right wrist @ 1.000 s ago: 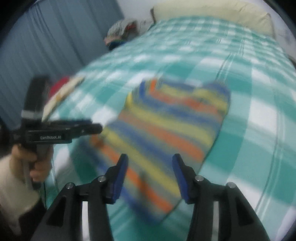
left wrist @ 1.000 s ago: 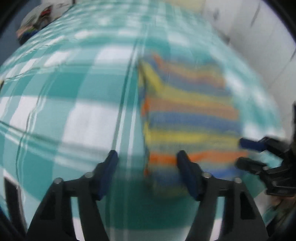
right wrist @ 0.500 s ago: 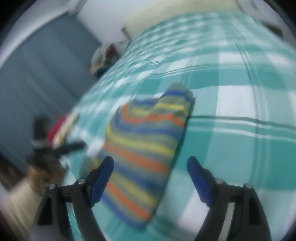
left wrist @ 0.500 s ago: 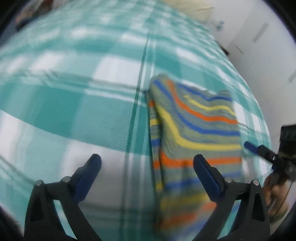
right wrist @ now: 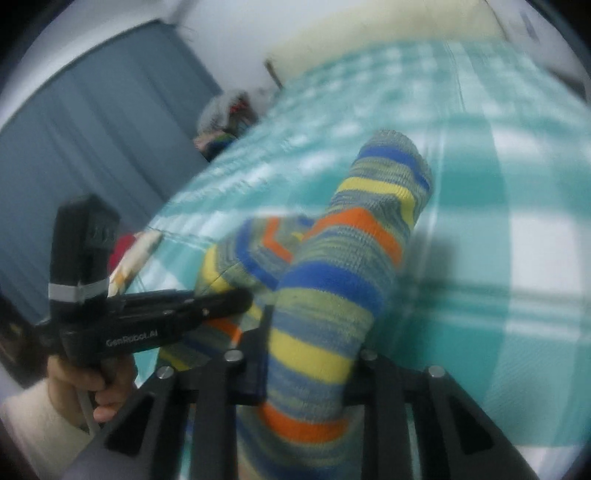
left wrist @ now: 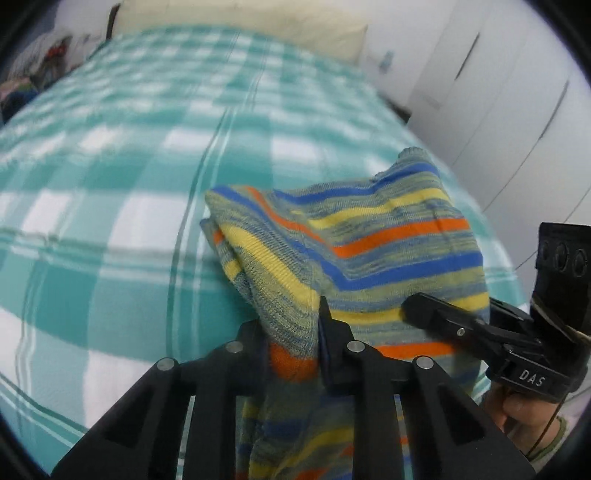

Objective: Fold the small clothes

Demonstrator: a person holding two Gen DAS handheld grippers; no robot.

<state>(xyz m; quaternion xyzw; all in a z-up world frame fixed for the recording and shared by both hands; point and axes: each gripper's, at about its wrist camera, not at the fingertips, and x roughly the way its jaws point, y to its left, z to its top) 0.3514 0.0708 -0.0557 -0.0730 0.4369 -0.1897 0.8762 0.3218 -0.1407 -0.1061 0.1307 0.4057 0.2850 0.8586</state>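
- striped knit garment is up off the bedspread, held between both tools, one bunch of cloth in each.
- left gripper: jaws pressed in on a thick bunched fold of the knit, cloth filling the gap between the fingers. an orange band sits right at the pinch.
- right gripper: jaws clamped on another rolled fold; the roll stands up out of the fingers and tilts away toward the far end of the bed.
- in the left wrist view the right gripper comes in from the right edge, its tip against the fabric on that side. hand visible under it on the grip.
- in the right wrist view the left gripper comes in from the left, tip buried in the knit. hand with a pale sleeve cuff holds it.
- stripes: blue, yellow, orange over a mottled grey-green base. the garment hangs below both pinch points, lower part blurred.
- bedspread is teal and white check, covers the whole bed.
- pillow, cream, at the far end of the bed.
- white cabinet doors along the right side in the left wrist view.
- blue-grey curtain on the left in the right wrist view.
- pile of mixed clothes beside the far corner of the bed, too blurred to make out items.
- something red and white near the bed edge behind the left tool, cannot tell what.
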